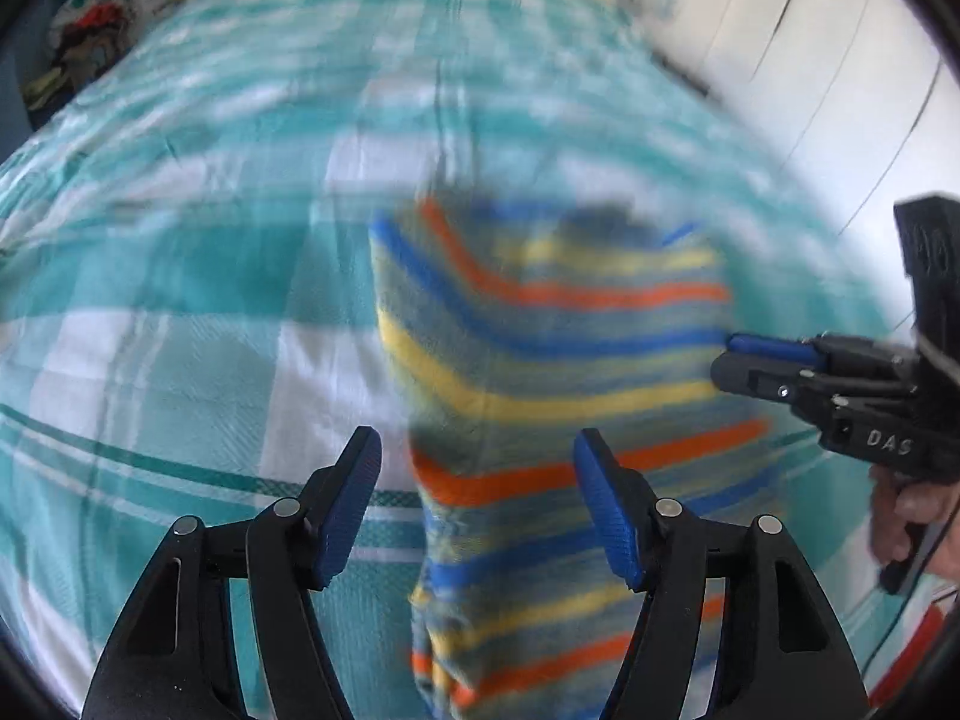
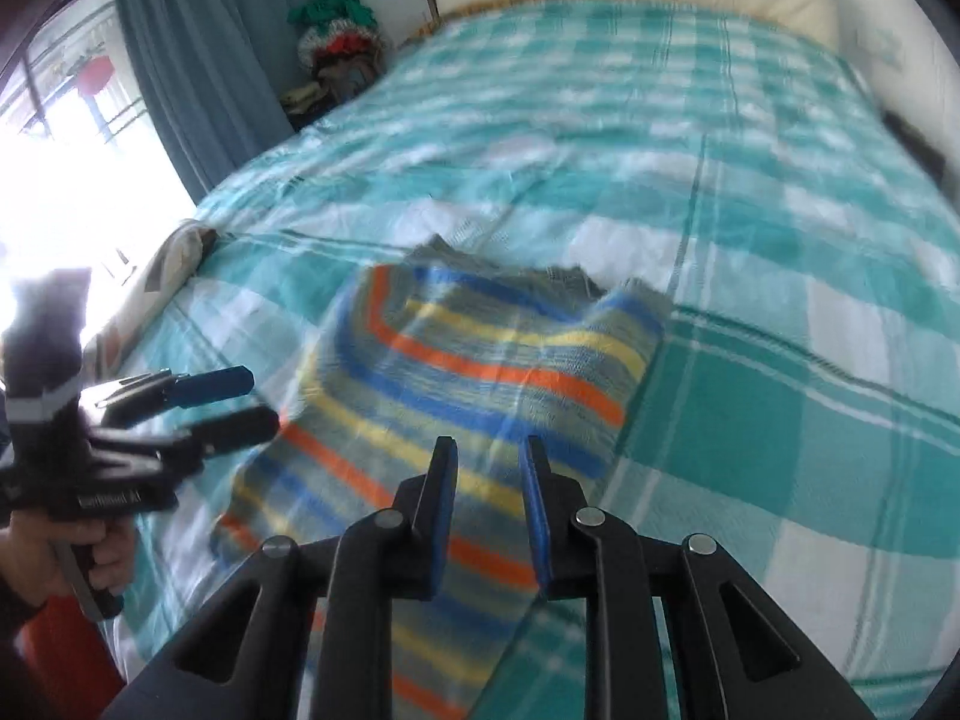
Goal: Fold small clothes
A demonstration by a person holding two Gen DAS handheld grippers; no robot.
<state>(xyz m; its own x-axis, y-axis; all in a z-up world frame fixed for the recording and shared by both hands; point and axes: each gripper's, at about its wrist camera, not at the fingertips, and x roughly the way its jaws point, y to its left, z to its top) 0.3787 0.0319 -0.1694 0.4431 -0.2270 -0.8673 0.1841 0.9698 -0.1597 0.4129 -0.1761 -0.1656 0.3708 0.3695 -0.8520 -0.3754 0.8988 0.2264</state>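
The striped garment (image 2: 480,372) lay folded on the checked bedcover (image 2: 780,420). Left gripper (image 1: 477,468) stood wide open, right gripper (image 2: 489,468) slightly open; both held nothing.

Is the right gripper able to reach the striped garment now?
Probably yes. The right gripper is open and empty, directly above the striped garment on the bed, with nothing between them. The left gripper stands off to the side.
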